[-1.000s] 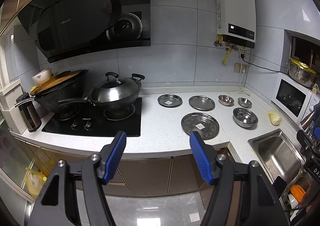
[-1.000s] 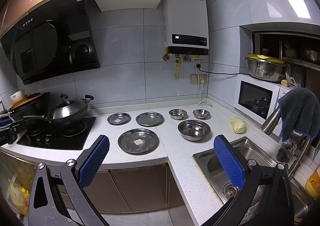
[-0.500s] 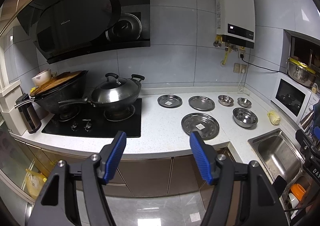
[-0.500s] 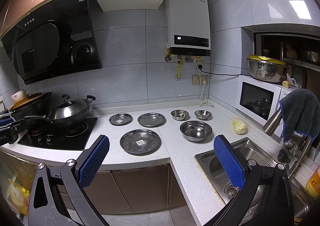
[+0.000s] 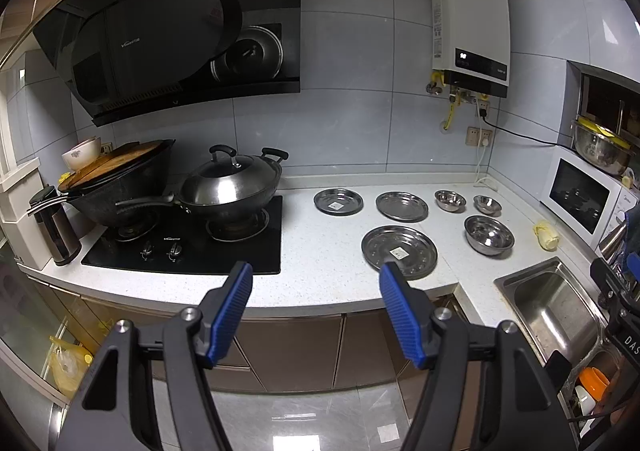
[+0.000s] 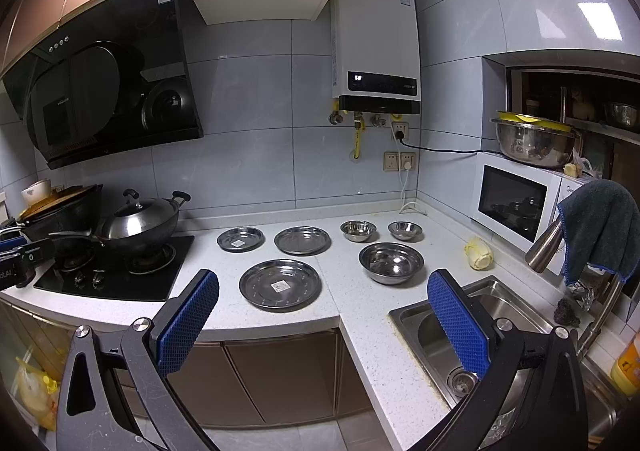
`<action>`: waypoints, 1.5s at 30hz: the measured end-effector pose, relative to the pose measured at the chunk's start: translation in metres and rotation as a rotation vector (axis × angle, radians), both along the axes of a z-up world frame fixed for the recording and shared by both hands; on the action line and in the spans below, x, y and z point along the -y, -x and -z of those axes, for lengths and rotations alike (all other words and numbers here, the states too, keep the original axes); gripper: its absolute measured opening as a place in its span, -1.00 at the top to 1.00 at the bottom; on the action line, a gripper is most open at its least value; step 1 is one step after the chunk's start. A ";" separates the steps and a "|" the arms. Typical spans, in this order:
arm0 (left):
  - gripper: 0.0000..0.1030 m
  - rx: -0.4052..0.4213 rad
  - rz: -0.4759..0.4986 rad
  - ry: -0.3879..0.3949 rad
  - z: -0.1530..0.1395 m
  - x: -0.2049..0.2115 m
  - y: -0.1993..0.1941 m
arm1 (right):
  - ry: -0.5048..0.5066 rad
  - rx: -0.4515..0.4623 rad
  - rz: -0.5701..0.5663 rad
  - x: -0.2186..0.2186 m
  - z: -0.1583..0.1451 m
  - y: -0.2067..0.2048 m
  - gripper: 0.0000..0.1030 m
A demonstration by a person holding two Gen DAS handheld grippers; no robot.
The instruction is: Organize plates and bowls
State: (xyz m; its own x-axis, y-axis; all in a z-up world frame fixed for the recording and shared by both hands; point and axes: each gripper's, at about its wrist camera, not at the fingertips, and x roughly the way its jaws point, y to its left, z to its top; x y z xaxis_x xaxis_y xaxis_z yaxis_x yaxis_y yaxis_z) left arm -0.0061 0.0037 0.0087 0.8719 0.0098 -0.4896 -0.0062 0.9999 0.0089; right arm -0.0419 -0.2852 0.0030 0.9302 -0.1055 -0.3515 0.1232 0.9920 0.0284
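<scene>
Both grippers off the counter, jaws spread, nothing held: left gripper point(image 5: 316, 283) at frame bottom, right gripper point(image 6: 323, 297) likewise. Big plate point(image 6: 280, 284) w/ white sticker, text unreadable, sits centre on white counter point(image 6: 348, 315); two smaller plates point(image 6: 240, 238) point(image 6: 302, 240) behind it. Big bowl point(image 6: 391, 262) centre-right, two small bowls point(image 6: 358, 230) point(image 6: 405, 230) behind. Water heater point(image 6: 374, 43) top centre, display lit, digits unclear. Range hood point(image 5: 160, 39) upper left, logo too small to read.
</scene>
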 end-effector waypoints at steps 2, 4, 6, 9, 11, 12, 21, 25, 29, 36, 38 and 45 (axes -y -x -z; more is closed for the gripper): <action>-0.25 0.000 0.001 0.003 0.000 0.000 0.000 | 0.000 0.000 0.000 0.000 0.000 0.000 -0.98; -0.25 -0.003 0.001 0.002 0.001 0.001 -0.001 | 0.001 0.000 0.000 0.000 0.000 0.000 -0.98; -0.25 -0.004 0.000 0.003 0.001 0.001 -0.001 | 0.000 0.002 0.000 0.000 0.000 0.000 -0.98; -0.25 -0.005 0.000 0.006 0.001 0.002 -0.001 | 0.002 0.004 0.000 -0.001 -0.001 -0.002 -0.98; -0.25 -0.006 -0.001 0.006 0.001 0.002 -0.001 | 0.001 0.004 0.002 -0.001 0.000 -0.001 -0.98; -0.25 -0.008 -0.001 0.006 0.001 0.002 -0.002 | 0.000 0.003 0.001 -0.002 0.000 -0.001 -0.98; -0.25 -0.018 -0.002 0.008 0.003 0.002 -0.005 | 0.000 -0.002 -0.002 -0.003 0.002 -0.005 -0.98; -0.25 -0.017 0.001 0.008 0.003 0.003 -0.007 | -0.002 -0.002 0.000 -0.002 0.002 -0.010 -0.98; -0.25 -0.017 0.005 0.008 0.005 0.001 -0.017 | -0.001 0.013 0.003 -0.005 -0.001 -0.017 -0.98; -0.25 0.001 0.019 0.004 0.000 -0.003 -0.035 | 0.003 0.038 0.009 -0.018 -0.004 -0.034 -0.98; -0.25 0.007 0.024 0.003 -0.002 -0.006 -0.040 | 0.004 0.043 0.013 -0.021 -0.004 -0.038 -0.98; -0.25 0.023 0.032 0.001 -0.009 -0.020 -0.058 | 0.012 0.060 0.024 -0.032 -0.005 -0.050 -0.98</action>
State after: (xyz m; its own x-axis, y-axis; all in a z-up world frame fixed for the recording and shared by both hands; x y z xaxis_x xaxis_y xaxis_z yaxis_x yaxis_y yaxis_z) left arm 0.0514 0.0236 0.0178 0.8828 -0.0191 -0.4693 0.0259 0.9996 0.0080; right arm 0.0077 -0.2532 0.0084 0.9466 -0.1319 -0.2942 0.1454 0.9891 0.0244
